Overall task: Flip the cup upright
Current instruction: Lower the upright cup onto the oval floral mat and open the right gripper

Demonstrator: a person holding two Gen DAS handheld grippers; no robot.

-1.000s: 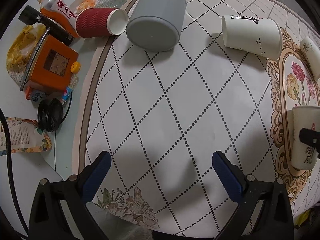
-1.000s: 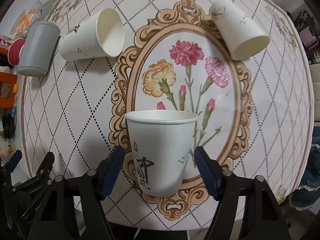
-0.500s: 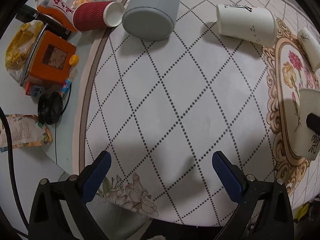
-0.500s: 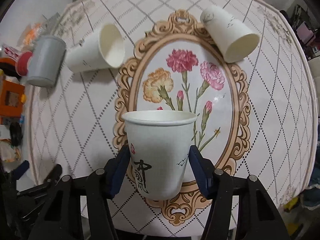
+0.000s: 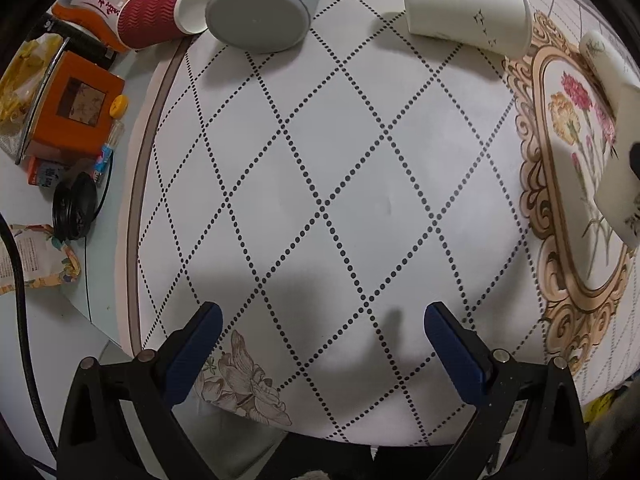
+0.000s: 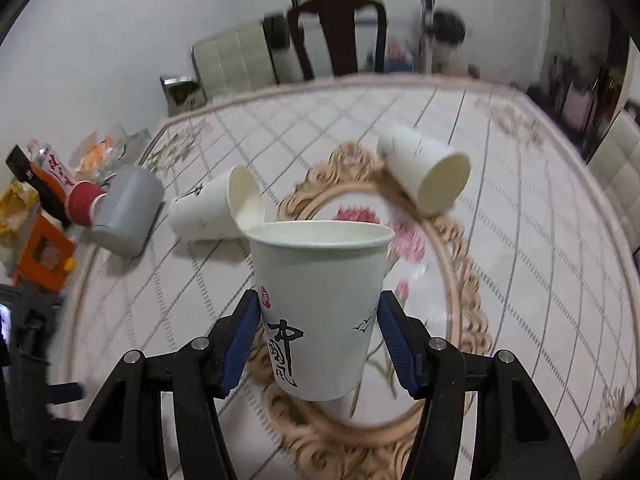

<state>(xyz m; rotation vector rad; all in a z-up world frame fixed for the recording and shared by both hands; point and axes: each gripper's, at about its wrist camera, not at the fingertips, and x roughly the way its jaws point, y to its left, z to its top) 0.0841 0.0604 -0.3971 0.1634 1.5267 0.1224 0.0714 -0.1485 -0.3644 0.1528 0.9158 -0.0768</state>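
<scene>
Right claw [image 6: 318,326] clamped on white paper cup with black calligraphy [image 6: 318,300], mouth up, lifted over patterned table [image 6: 520,240], likely for upright set-down. Left claw [image 5: 320,328] spread wide, empty, hovering clear of work.

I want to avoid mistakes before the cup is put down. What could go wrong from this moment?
1. The right tongs squeeze the thin printed paper cup low on its wall; pressing harder may crush it, pressing less may let it slip.
2. The view is blurred, so the tongs seem to move fast; the cup could tip when set down.
3. Two white cups lie nearby and could be bumped.
</scene>
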